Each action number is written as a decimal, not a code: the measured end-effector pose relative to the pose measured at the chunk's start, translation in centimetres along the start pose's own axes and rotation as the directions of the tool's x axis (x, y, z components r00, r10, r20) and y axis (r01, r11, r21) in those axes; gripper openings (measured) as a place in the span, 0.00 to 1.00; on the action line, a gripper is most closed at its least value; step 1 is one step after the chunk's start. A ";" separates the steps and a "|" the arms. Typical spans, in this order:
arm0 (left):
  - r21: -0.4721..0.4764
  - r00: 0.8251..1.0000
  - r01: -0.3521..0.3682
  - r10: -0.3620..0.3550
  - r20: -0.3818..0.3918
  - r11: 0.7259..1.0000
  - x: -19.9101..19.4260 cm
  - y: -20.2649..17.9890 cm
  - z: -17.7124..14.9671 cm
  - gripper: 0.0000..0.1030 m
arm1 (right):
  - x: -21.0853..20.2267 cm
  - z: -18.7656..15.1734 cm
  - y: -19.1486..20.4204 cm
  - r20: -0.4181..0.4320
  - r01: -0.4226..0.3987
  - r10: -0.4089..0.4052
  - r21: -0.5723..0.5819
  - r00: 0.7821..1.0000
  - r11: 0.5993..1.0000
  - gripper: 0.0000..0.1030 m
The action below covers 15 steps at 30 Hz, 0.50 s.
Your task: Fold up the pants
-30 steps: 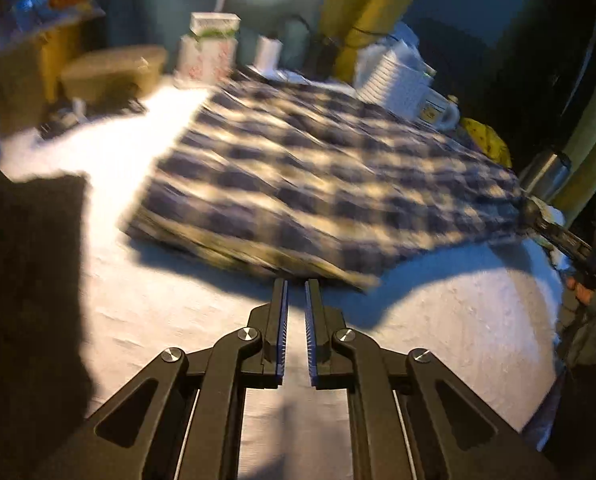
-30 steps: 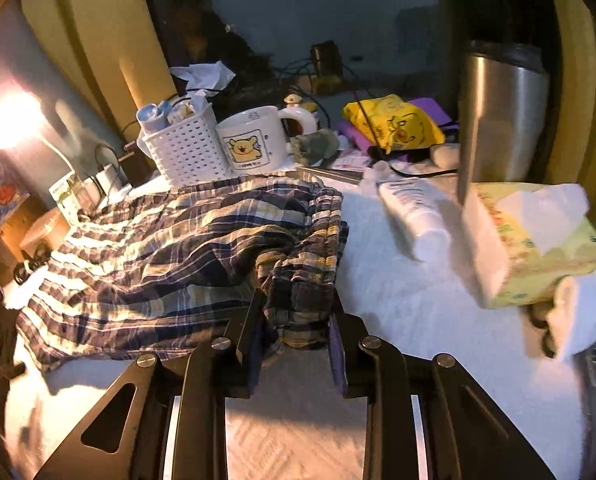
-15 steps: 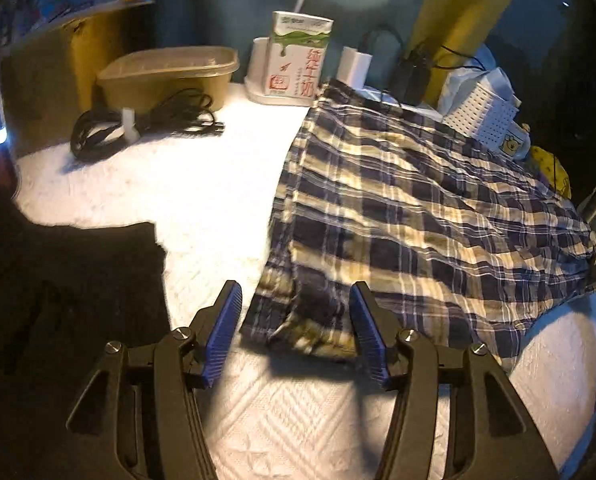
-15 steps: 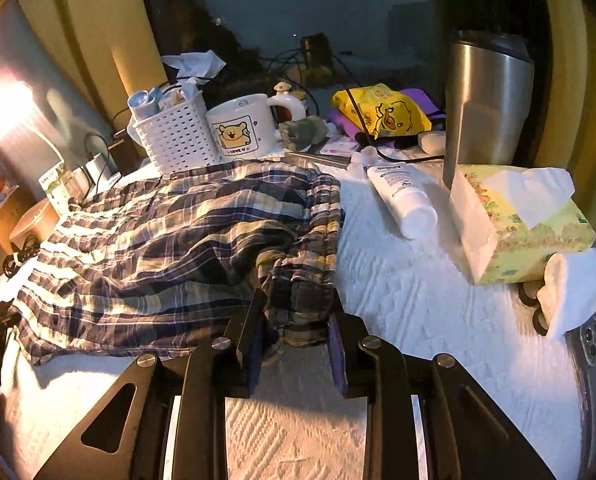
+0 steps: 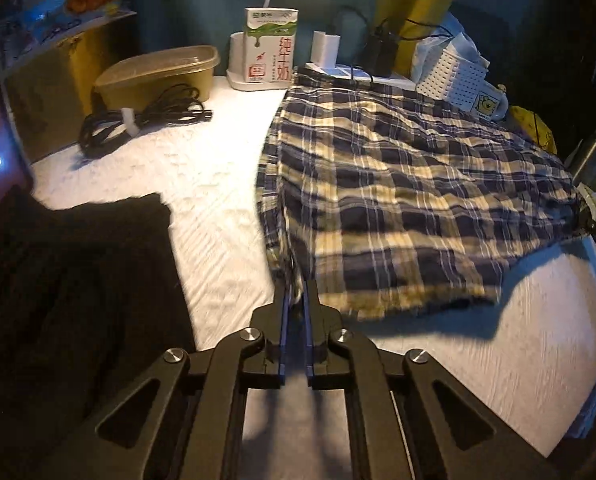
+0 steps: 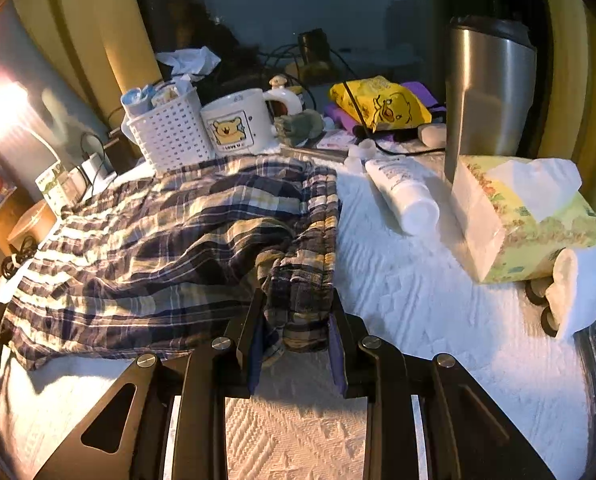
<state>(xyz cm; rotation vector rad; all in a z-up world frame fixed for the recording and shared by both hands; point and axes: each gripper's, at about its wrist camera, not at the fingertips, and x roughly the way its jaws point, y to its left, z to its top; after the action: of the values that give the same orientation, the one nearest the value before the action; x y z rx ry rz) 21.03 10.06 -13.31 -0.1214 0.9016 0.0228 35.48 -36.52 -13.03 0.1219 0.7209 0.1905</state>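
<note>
Both fingers pinch pants (image 5: 410,200): left fingers (image 5: 295,292) hem, right fingers (image 6: 296,320) waistband.

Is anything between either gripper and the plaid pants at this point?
Nothing visible. The left gripper is shut on the plaid pants at a near leg-hem corner; the right gripper clamps the bunched waistband end.

One pair of plaid pants (image 5: 398,196) lies on one white textured cloth (image 5: 218,184). There are two grippers, one left gripper (image 5: 295,296) and one right gripper (image 6: 296,312). Around them: one milk carton (image 5: 271,50), one tan lidded container (image 5: 158,74), one bundle of black cable (image 5: 138,120), one white perforated basket (image 6: 168,132), one bear-printed mug (image 6: 238,124), one steel tumbler (image 6: 488,96), one tissue pack (image 6: 526,216), one white tube (image 6: 404,194) and one yellow packet (image 6: 380,102) (smaller clutter behind is too dim to count).
</note>
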 end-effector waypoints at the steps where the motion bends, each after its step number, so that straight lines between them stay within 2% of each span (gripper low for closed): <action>1: -0.012 1.000 -0.008 0.009 0.007 1.000 -0.4 0.3 -0.2 0.04 | -0.1 0.0 0.1 0.000 0.000 0.000 -0.008 1.000 1.000 0.27; 5: -0.085 0.999 0.013 -0.010 0.032 0.996 -0.7 1.8 -0.3 0.04 | -0.2 0.1 0.1 -0.002 -0.002 0.002 -0.033 1.000 0.999 0.27; 8: -0.099 0.999 0.021 -0.018 0.036 0.995 -0.4 1.8 0.3 0.07 | -0.1 -0.1 0.2 -0.006 0.005 -0.005 -0.041 1.000 0.999 0.27; 9: -0.094 0.999 0.011 -0.006 0.049 0.995 -0.3 1.7 0.6 0.17 | -0.1 -0.1 0.3 -0.006 0.006 -0.007 -0.041 1.000 0.999 0.27; 10: -0.094 0.998 0.006 0.000 0.061 0.996 -0.2 1.7 0.9 0.42 | -0.1 -0.2 0.3 -0.006 0.007 -0.008 -0.040 1.000 0.999 0.27; 12: -0.113 0.996 0.022 -0.012 0.089 0.993 0.0 1.8 1.5 0.74 | -0.1 -0.1 0.2 -0.007 0.005 -0.005 -0.038 1.000 0.999 0.27; 13: -0.120 0.994 0.041 -0.028 0.107 0.992 0.2 1.9 1.9 0.75 | -0.1 -0.1 0.2 -0.009 0.004 -0.004 -0.037 1.000 0.999 0.27; 15: -0.099 0.995 0.045 -0.036 0.092 0.994 1.0 1.5 2.6 0.75 | -0.1 -0.2 0.2 -0.011 0.008 -0.008 -0.030 1.000 1.000 0.27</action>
<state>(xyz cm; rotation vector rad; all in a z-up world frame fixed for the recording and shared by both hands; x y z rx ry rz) 23.57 11.79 -12.64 -0.2315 0.8080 0.0358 35.31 -36.37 -13.09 0.0900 0.7295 0.1944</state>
